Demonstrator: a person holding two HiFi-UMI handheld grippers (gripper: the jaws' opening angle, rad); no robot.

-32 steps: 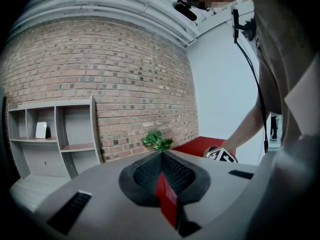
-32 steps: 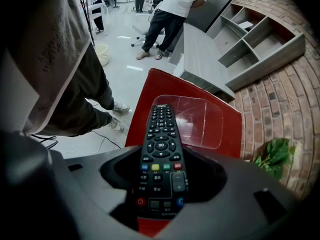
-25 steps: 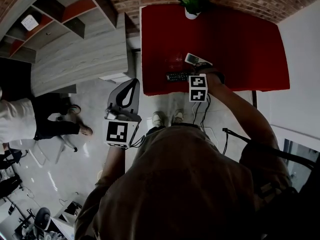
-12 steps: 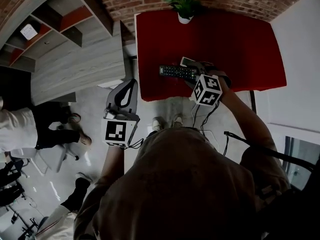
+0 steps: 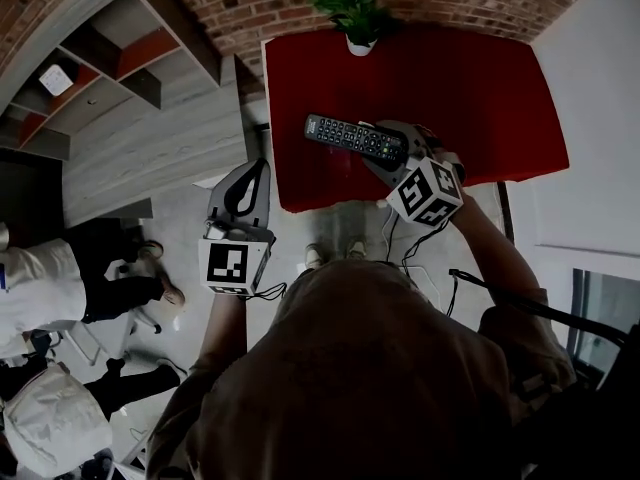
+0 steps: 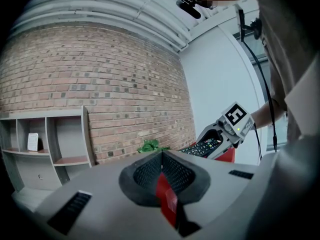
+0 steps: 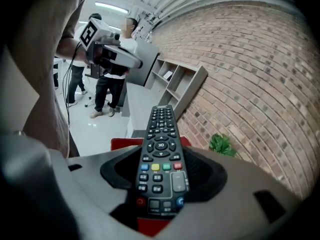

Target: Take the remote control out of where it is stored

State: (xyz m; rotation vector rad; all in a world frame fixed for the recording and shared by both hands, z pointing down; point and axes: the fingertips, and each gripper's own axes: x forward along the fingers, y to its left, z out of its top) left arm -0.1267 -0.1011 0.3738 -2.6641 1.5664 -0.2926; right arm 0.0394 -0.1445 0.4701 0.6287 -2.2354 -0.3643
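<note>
A long black remote control (image 5: 355, 140) with coloured buttons hangs in the air above the red table (image 5: 480, 98). My right gripper (image 5: 392, 148) is shut on its near end, and the far end sticks out to the left. In the right gripper view the remote control (image 7: 160, 149) lies lengthwise between the jaws of the right gripper (image 7: 162, 170), buttons up. My left gripper (image 5: 254, 164) hangs left of the table over the floor, shut and holding nothing. In the left gripper view the left gripper (image 6: 161, 156) points at the brick wall, and the right gripper (image 6: 220, 136) shows with the remote control (image 6: 200, 148).
A potted green plant (image 5: 352, 8) stands at the table's far edge by the brick wall. A grey cabinet (image 5: 170, 128) and open shelving (image 5: 90, 58) stand to the left. People (image 5: 40, 278) stand on the floor at the far left.
My right gripper has risen from the table with the remote control and rolled, so the remote now hangs higher and reaches further left. The left gripper has stayed put.
</note>
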